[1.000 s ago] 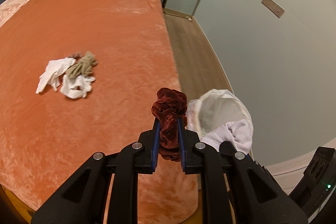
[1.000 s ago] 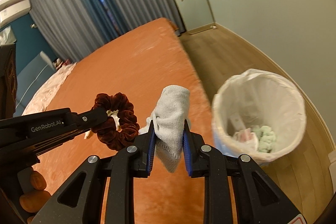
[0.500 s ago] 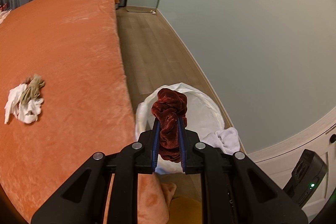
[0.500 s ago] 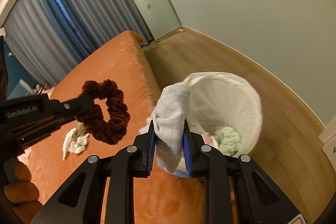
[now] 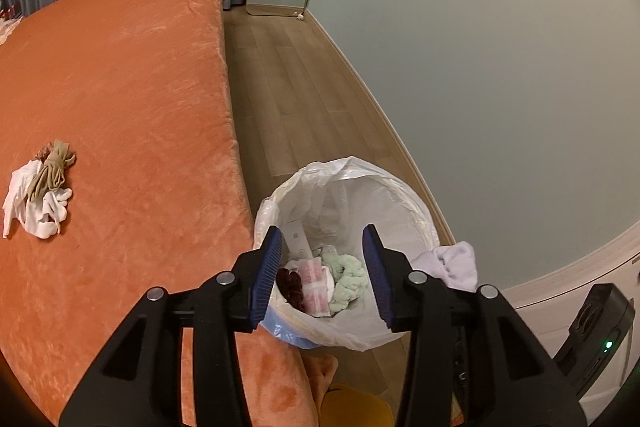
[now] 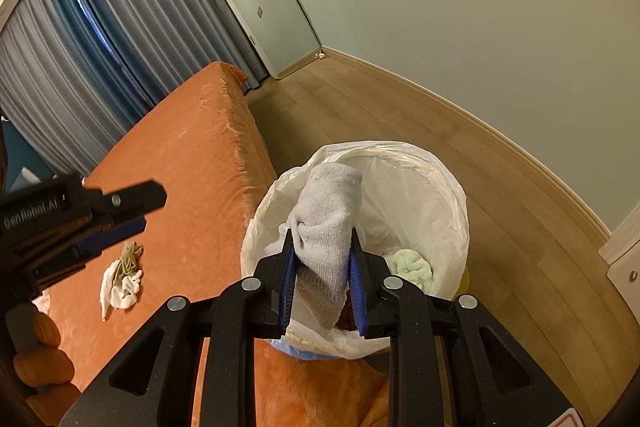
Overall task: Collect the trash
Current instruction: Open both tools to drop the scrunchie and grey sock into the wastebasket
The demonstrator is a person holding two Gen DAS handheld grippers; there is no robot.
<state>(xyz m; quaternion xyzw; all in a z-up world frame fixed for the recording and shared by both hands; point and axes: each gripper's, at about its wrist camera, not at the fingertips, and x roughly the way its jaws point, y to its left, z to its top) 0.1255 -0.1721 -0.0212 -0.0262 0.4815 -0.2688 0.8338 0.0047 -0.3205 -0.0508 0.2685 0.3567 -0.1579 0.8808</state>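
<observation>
My left gripper (image 5: 322, 271), jaws just opened, hangs empty over the bin (image 5: 416, 211); my right (image 6: 322, 279) grips the sock (image 6: 328, 223) directly above it.

Bed (image 5: 120, 87): plush orange cloth, soft nap. Bin liner (image 5: 400, 195): thin, crinkled, glossy white plastic. Sock (image 6: 328, 211): grey ribbed knit. Floor (image 5: 288, 75): smooth matt wood planks. Curtains (image 6: 80, 39): pleated cloth. Wall (image 5: 500, 75): matt paint.
</observation>
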